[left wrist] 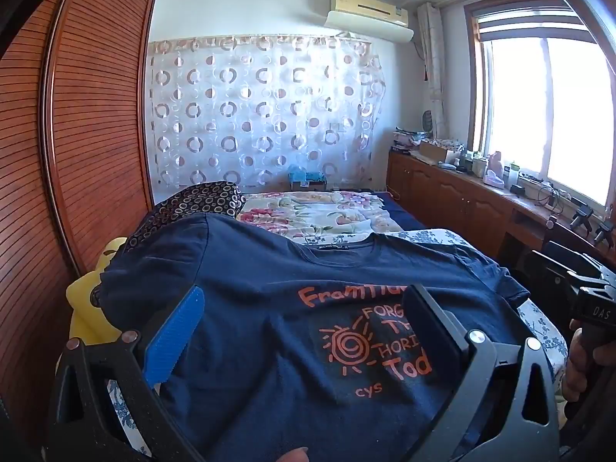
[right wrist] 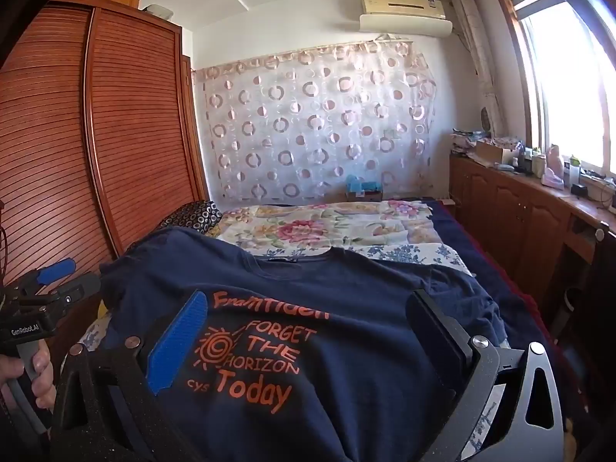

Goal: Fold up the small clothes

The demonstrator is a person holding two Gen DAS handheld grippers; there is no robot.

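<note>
On my screens: one navy T-shirt (left wrist: 269, 308), orange print reading "FORGET THE HORIZON Today", spread face-up and flat on the near end of the bed (left wrist: 546, 331), collar toward the far wall, one sleeve draped to the left, the other lying rumpled to the right. My left gripper (left wrist: 304, 331) hangs above the shirt's chest, jaws spread wide, blue pad on the left finger, black on the right, nothing between them but the cloth beneath; I cannot tell whether the tips touch it. My right gripper (right wrist: 308, 331), the same: jaws fully apart over the print, holding nothing. A floral quilt (right wrist: 327, 227) lies farther up the bed, a dark ring-patterned pillow (right wrist: 192, 211) at its left. Slatted wooden wardrobe (right wrist: 127, 123) at left; circle-patterned curtain (right wrist: 315, 127) on the back wall; cluttered low cabinet (right wrist: 519, 208) under the window.
</note>
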